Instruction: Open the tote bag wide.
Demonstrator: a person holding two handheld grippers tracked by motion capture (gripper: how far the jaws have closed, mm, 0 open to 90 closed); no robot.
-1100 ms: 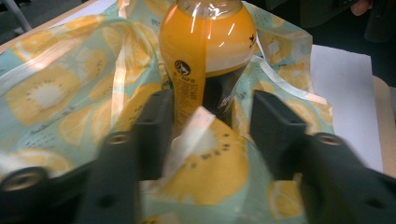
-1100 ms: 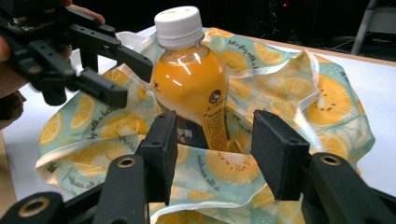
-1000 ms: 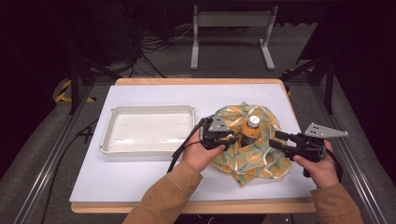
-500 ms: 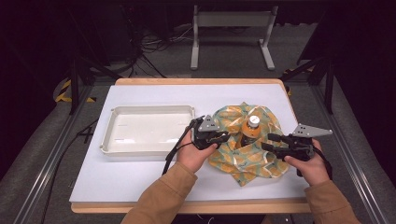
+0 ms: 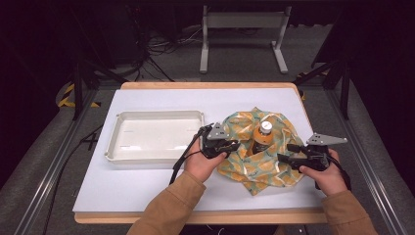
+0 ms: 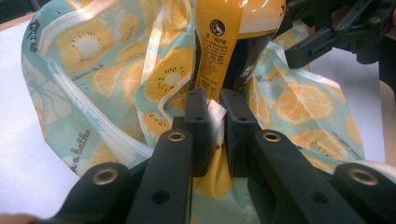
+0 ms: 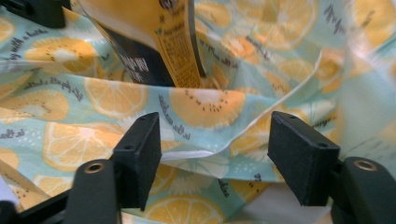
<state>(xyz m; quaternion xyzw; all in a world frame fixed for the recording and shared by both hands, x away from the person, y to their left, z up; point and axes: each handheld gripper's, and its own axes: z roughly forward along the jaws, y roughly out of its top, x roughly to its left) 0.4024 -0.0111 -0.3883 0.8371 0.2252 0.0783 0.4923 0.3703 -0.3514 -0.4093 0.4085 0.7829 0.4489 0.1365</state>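
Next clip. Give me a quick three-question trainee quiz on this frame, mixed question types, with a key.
1. True or false: the left gripper is shut on the fruit-print cloth.
2. Where does the orange bottle stand? A) in the white tray B) on the cloth C) on the bare table
3. Fill in: the right gripper has its jaws ____ over a fold of the cloth.

Key:
1. True; its pads pinch a fold of cloth.
2. B; the cloth is bunched around the bottle's base.
3. Open; the jaws have just been opening and the pads stand clear of the fold.

Bottle [image 5: 265, 137] on cloth [image 5: 244, 169], tray [image 5: 116, 147] left
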